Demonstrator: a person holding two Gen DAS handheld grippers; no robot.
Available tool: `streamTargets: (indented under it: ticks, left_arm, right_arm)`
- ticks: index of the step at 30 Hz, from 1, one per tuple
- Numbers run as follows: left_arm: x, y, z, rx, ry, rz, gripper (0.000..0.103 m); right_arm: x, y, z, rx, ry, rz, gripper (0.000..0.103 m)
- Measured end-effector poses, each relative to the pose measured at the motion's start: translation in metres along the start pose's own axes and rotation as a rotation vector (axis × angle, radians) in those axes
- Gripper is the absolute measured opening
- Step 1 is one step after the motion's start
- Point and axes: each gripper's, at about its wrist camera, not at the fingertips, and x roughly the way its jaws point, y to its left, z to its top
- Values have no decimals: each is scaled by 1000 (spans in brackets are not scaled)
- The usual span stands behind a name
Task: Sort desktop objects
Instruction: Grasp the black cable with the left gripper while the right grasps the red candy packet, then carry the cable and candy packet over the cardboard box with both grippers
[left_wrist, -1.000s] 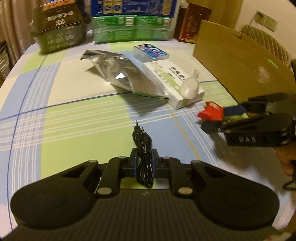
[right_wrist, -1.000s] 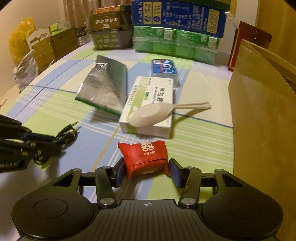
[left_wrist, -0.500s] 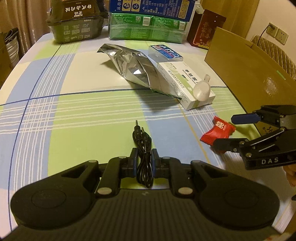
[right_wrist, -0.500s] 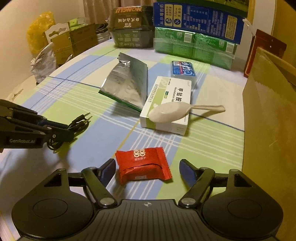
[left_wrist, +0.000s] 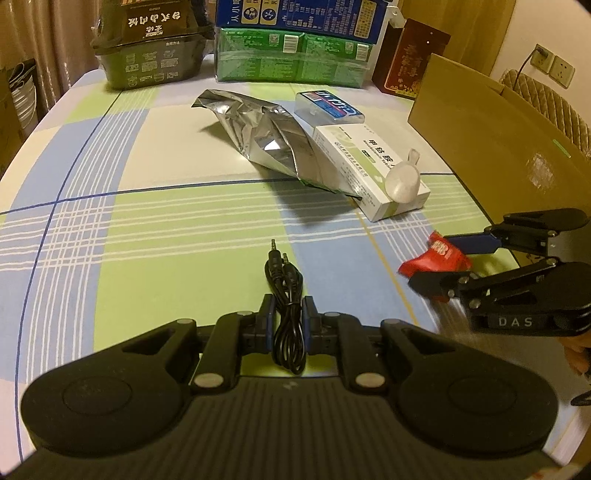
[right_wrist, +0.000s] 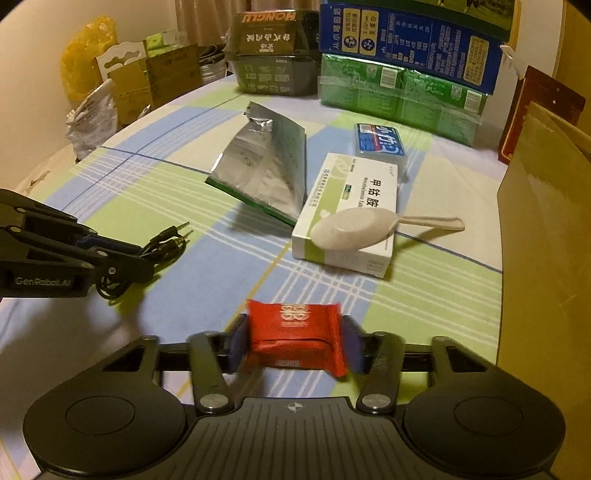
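Red packet (right_wrist: 295, 334) pinched, right hand-held gripper (right_wrist: 293, 345), just closing | "DAS" | left hand-held gripper (left_wrist: 288, 319) clamps cable (left_wrist: 286, 295)

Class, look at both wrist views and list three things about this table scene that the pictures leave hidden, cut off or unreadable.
1. Brown paper bag: both views cut it off at the right edge, so its inside stays unseen.
2. Black cable: in the left wrist view, the left tool covers its sides where it is clamped.
3. Red packet: in the right wrist view, motion blur makes its small print unreadable; the right tool hides its ends.
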Motion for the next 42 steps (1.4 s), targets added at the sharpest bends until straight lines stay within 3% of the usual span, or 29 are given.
streamTargets:
  ticks: [19,33,42]
  left_arm:
    - [-21,-17,5,16,-54,-4,11]
    - [-85,-57,14,-7,-112,4,11]
    - [-120,-108,26,42,-149,-36,11]
  right_arm:
    - [-38,5,7,46,-52,-37,39]
    - [-129,9,15,71,-153,-71,39]
    - [-200,-23,5,134,-216,-135,39]
